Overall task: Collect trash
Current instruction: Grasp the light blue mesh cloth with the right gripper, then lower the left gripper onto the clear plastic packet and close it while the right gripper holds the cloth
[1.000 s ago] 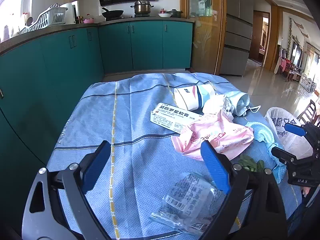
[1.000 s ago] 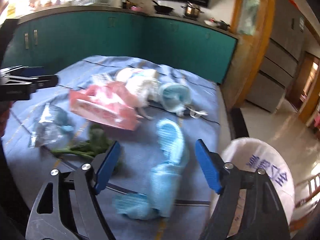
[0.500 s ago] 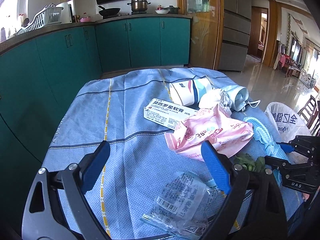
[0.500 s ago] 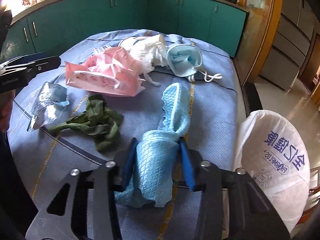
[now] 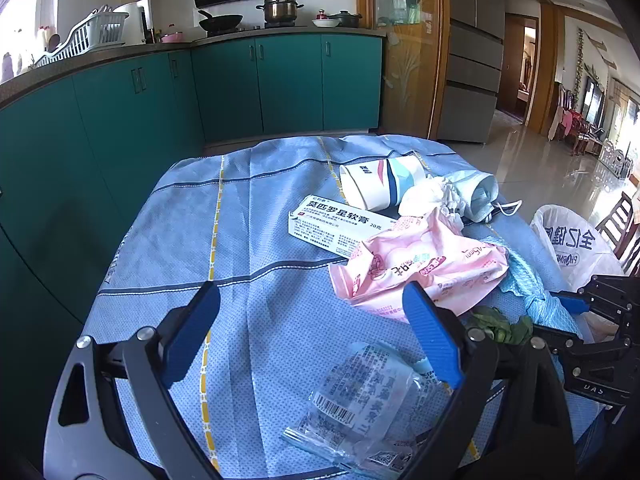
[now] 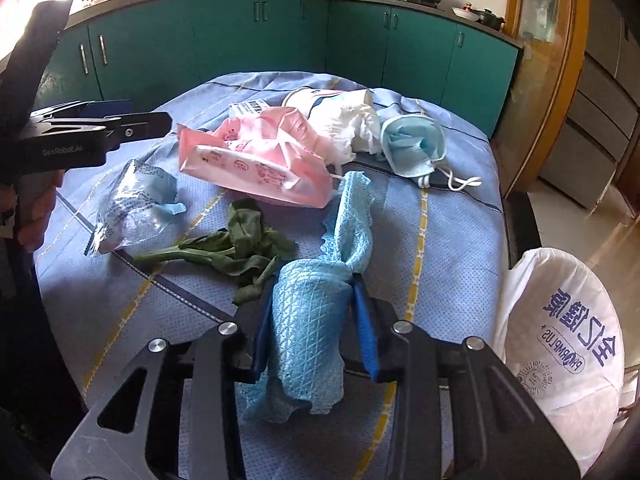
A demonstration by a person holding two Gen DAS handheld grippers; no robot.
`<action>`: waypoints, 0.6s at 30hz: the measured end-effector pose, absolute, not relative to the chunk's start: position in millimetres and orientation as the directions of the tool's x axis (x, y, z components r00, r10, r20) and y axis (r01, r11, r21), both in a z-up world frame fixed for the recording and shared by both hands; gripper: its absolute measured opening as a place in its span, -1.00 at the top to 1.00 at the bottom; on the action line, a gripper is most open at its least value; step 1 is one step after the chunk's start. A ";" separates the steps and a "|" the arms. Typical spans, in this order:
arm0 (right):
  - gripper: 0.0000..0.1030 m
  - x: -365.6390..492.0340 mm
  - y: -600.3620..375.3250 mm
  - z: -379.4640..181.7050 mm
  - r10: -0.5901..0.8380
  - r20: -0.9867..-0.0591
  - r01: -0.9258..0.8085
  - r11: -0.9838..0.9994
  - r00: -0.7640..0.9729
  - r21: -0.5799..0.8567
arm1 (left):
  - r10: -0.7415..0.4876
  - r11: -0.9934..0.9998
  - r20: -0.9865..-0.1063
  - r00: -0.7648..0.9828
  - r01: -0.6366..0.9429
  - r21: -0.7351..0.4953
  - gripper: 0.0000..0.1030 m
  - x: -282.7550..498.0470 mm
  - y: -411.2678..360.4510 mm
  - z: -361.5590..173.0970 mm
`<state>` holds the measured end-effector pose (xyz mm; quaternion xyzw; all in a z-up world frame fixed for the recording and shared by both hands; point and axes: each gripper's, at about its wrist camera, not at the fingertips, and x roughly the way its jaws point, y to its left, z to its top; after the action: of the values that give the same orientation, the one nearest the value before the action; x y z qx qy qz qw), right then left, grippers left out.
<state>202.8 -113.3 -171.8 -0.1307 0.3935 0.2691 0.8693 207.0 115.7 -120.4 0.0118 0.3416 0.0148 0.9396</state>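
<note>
1. On the table [image 6: 452, 240], under a blue checked cloth, lies the litter: a blue rag [image 6: 316, 312], a wilted green [image 6: 236, 246], a pink pack [image 6: 256, 162], a clear wrapper [image 6: 132, 208], a mask [image 6: 412, 146], a carton [image 5: 340, 226] and a cup [image 5: 380, 184].
2. The right gripper [image 6: 314, 332] has just been closing, and its pads now clamp the near end of the rag, which is bunched between them. The far end trails limp on the table toward the pink pack.
3. The left gripper [image 5: 312, 340] hangs with its jaws wide apart and nothing between them, above the wrapper.
4. The rag looks light, soft and floppy. A pinch on the thick bunched part seems sound, though the loose tail will likely dangle and may drag on the green or the pack when lifted.
5. The white bag [image 6: 560, 340] stands open just off the table's right edge, near the rag, and is probably where it goes.
6. The right view shows the clamp itself and the green in full. The left view shows neither clearly, but gives the carton's printed face and the wrapper's barcode.
</note>
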 end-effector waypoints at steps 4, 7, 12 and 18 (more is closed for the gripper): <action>0.25 203.6 -115.3 -171.9 0.355 -0.754 -0.560 0.829 0.553 -0.021 | 0.038 0.999 -0.642 0.766 -0.017 0.039 -0.80 207.0 114.3 -121.2; 0.15 203.3 -115.3 -171.7 0.351 -0.751 -0.557 0.830 0.559 -0.026 | 0.037 0.999 -0.641 0.767 -0.015 0.040 -0.80 207.1 113.6 -121.2; 0.04 203.3 -115.4 -171.6 0.347 -0.750 -0.555 0.831 0.563 -0.032 | 0.038 0.999 -0.640 0.767 -0.015 0.041 -0.81 207.0 112.9 -121.2; -0.07 202.4 -114.9 -171.2 0.346 -0.747 -0.557 0.830 0.568 -0.039 | 0.037 0.999 -0.638 0.769 -0.011 0.044 -0.81 207.1 112.0 -121.6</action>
<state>202.4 -114.9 -171.2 -0.1362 0.3869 0.2579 0.8748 207.1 112.0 -121.6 0.0190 0.3396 0.0127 0.9403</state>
